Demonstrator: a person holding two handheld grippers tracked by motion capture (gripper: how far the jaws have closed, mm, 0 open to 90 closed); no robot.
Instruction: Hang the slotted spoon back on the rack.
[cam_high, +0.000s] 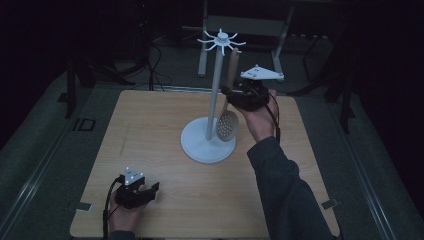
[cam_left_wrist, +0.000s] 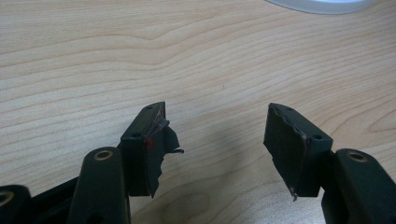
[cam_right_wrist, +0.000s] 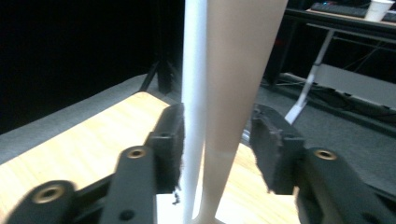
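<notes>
Slotted spoon (cam_high: 228, 125) hanging beside the pole of a white stand (cam_high: 210, 145) at the table's (cam_high: 150, 130) centre, bowl low near the base. Right gripper (cam_right_wrist: 215, 144), raised at the far right, jaws part open around the spoon's handle and the pole. Left gripper (cam_left_wrist: 215, 140), near left, jaws wide and empty over bare wood.

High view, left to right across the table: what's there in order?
left gripper low on the table → white stand with its round base → slotted spoon hanging beside the pole → right gripper at the spoon's handle.
</notes>
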